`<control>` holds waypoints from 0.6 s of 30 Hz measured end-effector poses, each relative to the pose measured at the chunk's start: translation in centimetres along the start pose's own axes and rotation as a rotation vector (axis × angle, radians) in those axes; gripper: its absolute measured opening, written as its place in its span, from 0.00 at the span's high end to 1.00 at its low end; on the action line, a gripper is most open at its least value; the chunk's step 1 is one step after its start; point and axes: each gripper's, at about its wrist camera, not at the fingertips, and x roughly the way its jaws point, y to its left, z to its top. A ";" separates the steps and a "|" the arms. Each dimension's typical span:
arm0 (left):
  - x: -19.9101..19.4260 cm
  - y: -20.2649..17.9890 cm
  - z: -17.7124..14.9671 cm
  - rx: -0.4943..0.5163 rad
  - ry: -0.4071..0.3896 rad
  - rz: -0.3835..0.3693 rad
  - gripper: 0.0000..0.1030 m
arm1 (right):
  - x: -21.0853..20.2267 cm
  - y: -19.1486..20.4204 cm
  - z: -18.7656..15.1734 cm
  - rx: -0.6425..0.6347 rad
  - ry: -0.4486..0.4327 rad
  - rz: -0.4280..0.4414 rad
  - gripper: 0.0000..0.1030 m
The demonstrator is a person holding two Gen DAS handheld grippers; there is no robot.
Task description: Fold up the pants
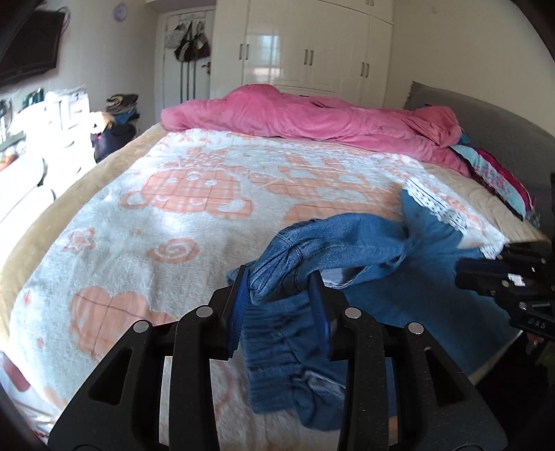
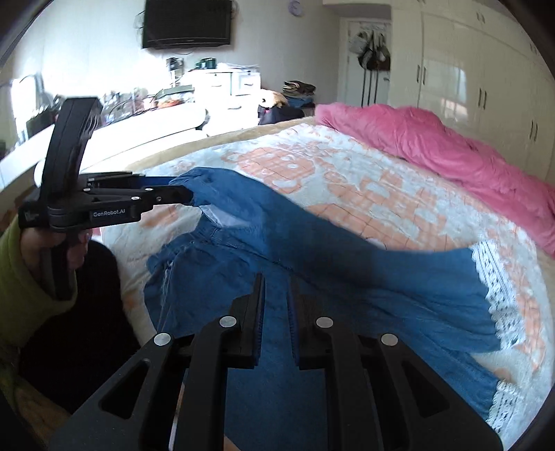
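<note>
1. Scene: a bed covered by a white blanket with an orange pattern. A pink duvet lies bunched along the far side.
2. Task item: blue denim pants with white lace trim at the leg hems. They lie across the near part of the blanket, with the legs running to the right and the waist end to the left.
3. Left gripper: clamped on a bunched fold of denim at the waist end. The fold is lifted clear of the blanket, and more fabric hangs below the fingers. In the right wrist view this gripper appears at the left, with cloth trailing from its tip.
4. A hand in a green sleeve holds the left gripper's handle.
5. Right gripper: fingers drawn near together over the denim. Fabric fills the narrow gap; whether it is pinched cannot be confirmed. Its black body shows at the right edge of the left wrist view.
6. Surroundings: white wardrobe doors on the far wall, a wall-mounted television to the left, and a grey headboard to the right.
</note>
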 end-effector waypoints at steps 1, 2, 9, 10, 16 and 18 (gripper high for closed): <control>-0.1 -0.5 -0.1 0.019 -0.005 0.008 0.75 | 0.2 0.1 0.2 -0.017 0.010 -0.004 0.85; -0.2 -0.7 -0.2 0.026 -0.005 0.012 0.75 | 0.3 0.1 0.6 -0.042 0.007 -0.035 0.69; -0.9 -0.6 -0.6 0.008 -0.006 -0.013 0.75 | 2.3 0.6 1.5 -0.222 0.047 -0.142 0.41; -1.0 -0.7 -0.7 0.011 -0.008 -0.015 0.75 | 3.2 0.6 1.6 -0.256 0.061 -0.164 0.41; -0.9 -0.9 -0.8 0.007 0.000 -0.018 0.75 | 8.0 0.9 2.0 -0.380 0.170 -0.172 0.90; -0.9 -0.7 -0.9 0.003 0.005 -0.017 0.75 | 7.5 0.7 2.1 -0.335 0.161 -0.148 0.92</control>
